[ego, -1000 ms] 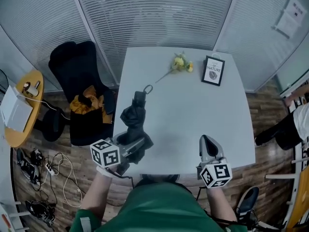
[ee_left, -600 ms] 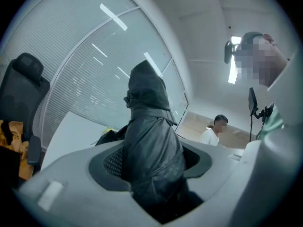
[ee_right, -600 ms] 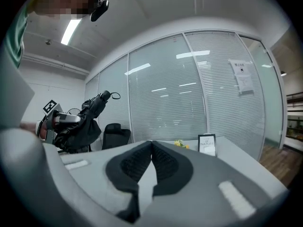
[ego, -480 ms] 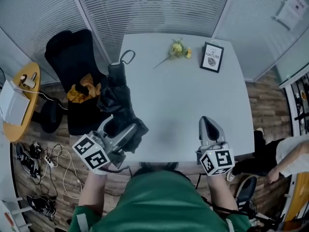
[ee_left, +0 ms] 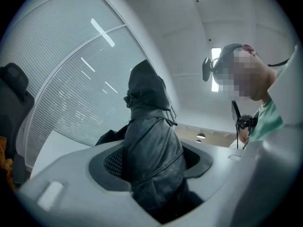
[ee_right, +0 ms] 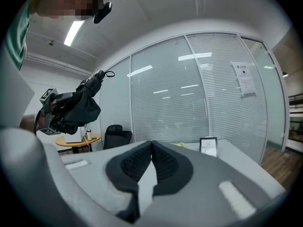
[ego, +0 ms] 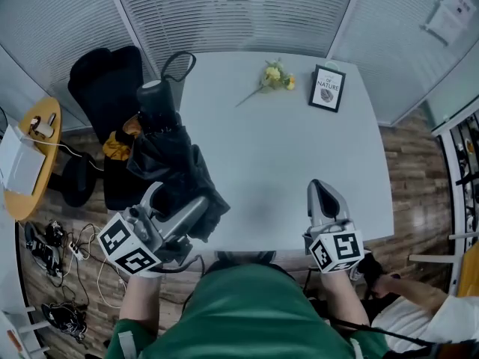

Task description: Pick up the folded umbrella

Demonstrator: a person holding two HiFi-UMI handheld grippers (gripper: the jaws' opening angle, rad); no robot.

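The folded black umbrella (ego: 171, 167) hangs in the air over the left edge of the white table (ego: 292, 163), its handle (ego: 153, 96) and wrist loop pointing up and away. My left gripper (ego: 182, 206) is shut on the umbrella's bunched fabric. In the left gripper view the umbrella (ee_left: 151, 136) fills the gap between the jaws of the left gripper (ee_left: 152, 162). My right gripper (ego: 323, 197) rests low by the table's front edge, its pads (ee_right: 161, 162) meeting at the tips with nothing between them. From the right gripper view the raised umbrella (ee_right: 87, 100) shows at the left.
A framed picture (ego: 328, 88) and a sprig of yellow flowers (ego: 275, 75) stand at the back of the table. A black office chair (ego: 105, 88) with orange cloth sits left of it, beside a round yellow side table (ego: 34, 163) and floor cables (ego: 67, 268). A person (ego: 419, 309) crouches at the lower right.
My left gripper has lifted the umbrella off the table, up and to the left, tilting it more upright. The right gripper has barely moved. A person at the right has shifted lower.
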